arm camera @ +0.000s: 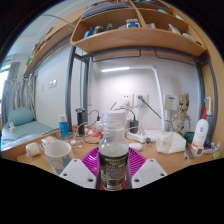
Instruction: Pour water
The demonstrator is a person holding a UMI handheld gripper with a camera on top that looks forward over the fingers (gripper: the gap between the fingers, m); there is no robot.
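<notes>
A: Currently the clear plastic water bottle with a white screw cap and a dark label (113,150) is held upright between the gripper (113,170) fingers; both pink pads (91,163) appear pressed on its lower body. So the grasp can be counted as done.

B: Cap status?

A: Cap is seen in place on the neck, so it looks unopened. No tilt is visible and no water is seen leaving the bottle. Pouring is judged not yet started.

B: Receiving vessel?

A: A white ceramic mug (58,154) is seen to the left of the bottle, near it, standing upright on the wooden desk (35,160). It is assumed to be the target; its fill level cannot be told. A white squeeze bottle with a red top (202,132) is seen well to the right of the bottle, probably not involved.

B: Remaining?

A: Cap to be removed if truly closed, bottle to be carried over the mug, tilted, then set back.
</notes>
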